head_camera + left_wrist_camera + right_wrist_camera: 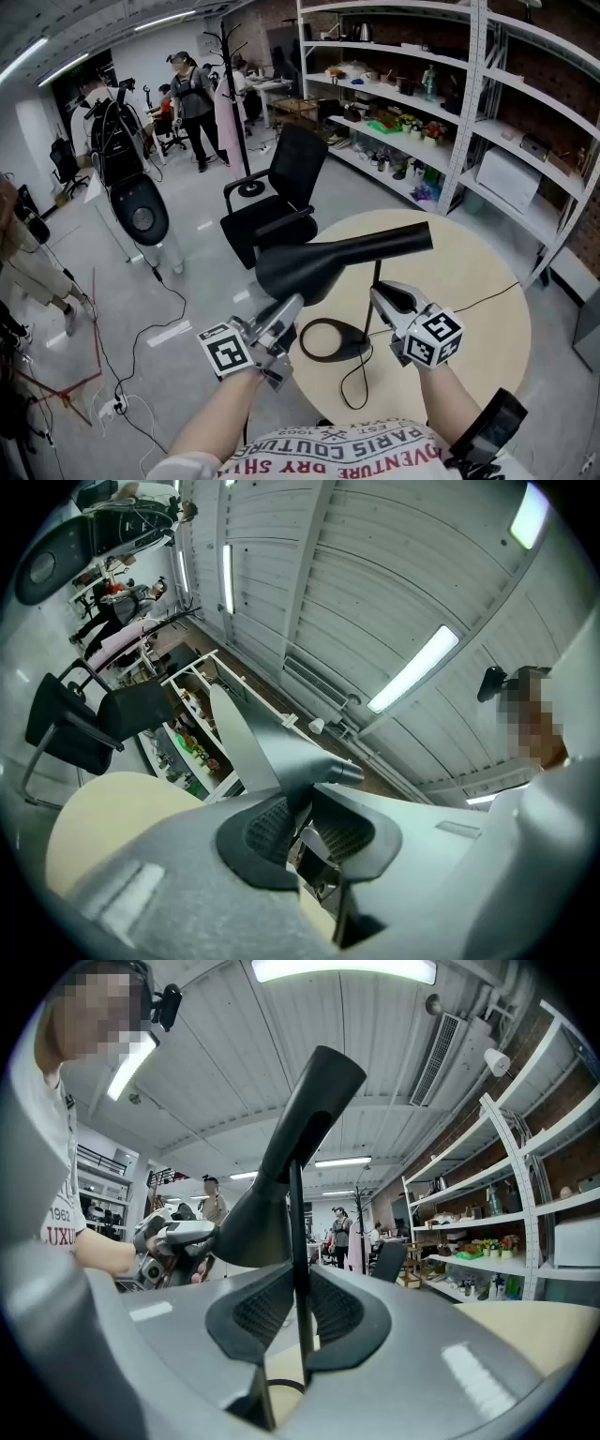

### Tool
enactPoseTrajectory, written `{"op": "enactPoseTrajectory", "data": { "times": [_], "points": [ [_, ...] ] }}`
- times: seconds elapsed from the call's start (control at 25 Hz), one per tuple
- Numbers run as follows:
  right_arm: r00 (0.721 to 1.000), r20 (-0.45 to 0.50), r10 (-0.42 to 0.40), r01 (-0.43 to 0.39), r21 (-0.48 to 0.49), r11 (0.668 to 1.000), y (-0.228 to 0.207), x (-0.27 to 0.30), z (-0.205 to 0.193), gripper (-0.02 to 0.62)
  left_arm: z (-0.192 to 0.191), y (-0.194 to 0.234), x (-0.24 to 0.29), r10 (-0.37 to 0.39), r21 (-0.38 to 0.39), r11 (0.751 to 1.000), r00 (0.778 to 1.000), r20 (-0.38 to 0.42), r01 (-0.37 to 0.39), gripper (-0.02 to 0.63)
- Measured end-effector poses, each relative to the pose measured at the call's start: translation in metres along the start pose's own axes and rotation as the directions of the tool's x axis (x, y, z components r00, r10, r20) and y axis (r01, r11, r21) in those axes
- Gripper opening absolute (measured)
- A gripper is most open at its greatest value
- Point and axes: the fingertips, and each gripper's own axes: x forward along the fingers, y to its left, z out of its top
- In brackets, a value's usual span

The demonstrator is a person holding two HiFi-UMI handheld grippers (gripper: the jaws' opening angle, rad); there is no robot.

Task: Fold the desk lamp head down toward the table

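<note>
A black desk lamp stands on the round beige table. Its cone-shaped head lies nearly level above the ring base, carried by a thin upright stem. My left gripper is shut on the wide end of the head; in the left gripper view the head runs away from the jaws, its edge held between the pads. My right gripper is shut on the stem; the right gripper view shows the stem pinched between the pads, with the head above.
The lamp's black cord loops over the table toward me. A black office chair stands just beyond the table's far left edge. Metal shelves line the right wall. People and a coat rack are far back.
</note>
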Motion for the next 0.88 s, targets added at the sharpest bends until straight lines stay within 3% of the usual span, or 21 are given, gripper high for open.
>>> {"op": "enactPoseTrajectory", "data": {
  "times": [0.88],
  "points": [
    [1.000,0.028,0.009,-0.009,0.014,1.000,-0.001,-0.002,0.000,0.054,-0.044,0.008,0.009,-0.038,-0.207,0.977,0.998,0.043,0.046,0.063]
  ]
}}
